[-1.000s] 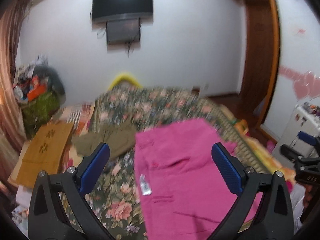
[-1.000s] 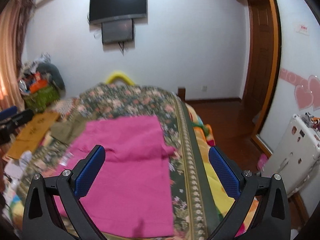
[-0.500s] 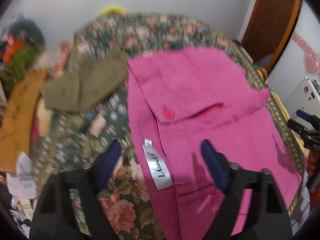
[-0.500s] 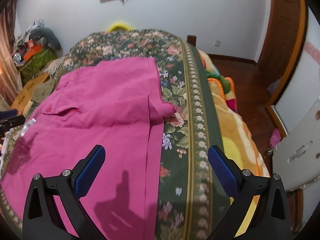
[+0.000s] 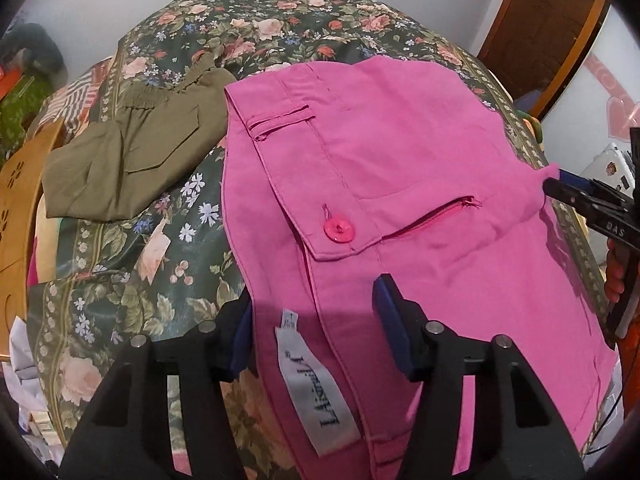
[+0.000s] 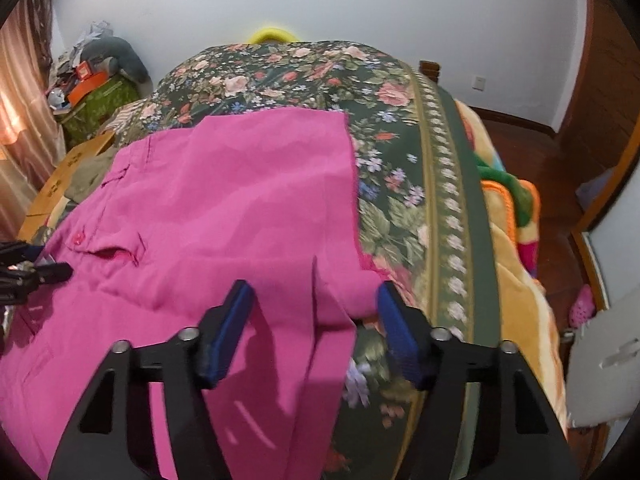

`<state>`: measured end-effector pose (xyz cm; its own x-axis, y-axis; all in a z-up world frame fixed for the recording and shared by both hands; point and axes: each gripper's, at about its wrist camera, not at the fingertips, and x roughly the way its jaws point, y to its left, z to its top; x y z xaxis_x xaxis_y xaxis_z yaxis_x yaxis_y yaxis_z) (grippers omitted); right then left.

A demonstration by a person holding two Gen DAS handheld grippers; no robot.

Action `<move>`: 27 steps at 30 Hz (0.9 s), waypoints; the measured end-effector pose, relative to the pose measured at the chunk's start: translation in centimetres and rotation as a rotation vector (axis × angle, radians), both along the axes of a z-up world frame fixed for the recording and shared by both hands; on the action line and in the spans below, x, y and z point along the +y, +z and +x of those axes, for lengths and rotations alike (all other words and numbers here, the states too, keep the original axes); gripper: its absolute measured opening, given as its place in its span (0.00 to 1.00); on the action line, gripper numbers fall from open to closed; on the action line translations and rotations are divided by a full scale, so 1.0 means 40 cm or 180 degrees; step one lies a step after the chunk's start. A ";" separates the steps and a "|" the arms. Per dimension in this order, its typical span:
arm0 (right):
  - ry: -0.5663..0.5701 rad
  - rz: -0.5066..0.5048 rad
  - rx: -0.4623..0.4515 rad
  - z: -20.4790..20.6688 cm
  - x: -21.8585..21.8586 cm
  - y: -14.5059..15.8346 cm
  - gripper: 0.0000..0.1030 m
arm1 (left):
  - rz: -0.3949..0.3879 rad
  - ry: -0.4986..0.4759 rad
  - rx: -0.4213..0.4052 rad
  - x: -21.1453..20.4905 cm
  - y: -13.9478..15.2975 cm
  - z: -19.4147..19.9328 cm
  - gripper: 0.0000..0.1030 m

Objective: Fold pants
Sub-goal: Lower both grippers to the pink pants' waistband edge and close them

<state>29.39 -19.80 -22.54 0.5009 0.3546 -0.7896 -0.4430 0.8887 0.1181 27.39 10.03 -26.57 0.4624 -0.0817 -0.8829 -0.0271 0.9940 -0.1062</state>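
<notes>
Pants (image 5: 400, 168) lie on bedspread (image 5: 160, 248), each open claw (image 5: 316, 328) (image 6: 316, 332) straddling fabric.

Pink pants (image 5: 400, 168) lie across the floral bed (image 5: 256, 28), filling the centre and right of the frame. The left tool (image 5: 312, 320) stands open at the bottom, straddling the waistband beside a white label (image 5: 316, 384). An olive garment (image 5: 120, 160) lies at left.

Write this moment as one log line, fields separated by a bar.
left gripper: open at waistband | right gripper: open at crotch edge | pink pants: flat on floral bedspread, not grasped
</notes>
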 end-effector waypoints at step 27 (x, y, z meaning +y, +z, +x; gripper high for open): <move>-0.0220 0.0098 0.0128 -0.014 -0.063 0.051 0.29 | 0.0110 -0.0081 -0.0053 0.013 0.053 -0.001 0.26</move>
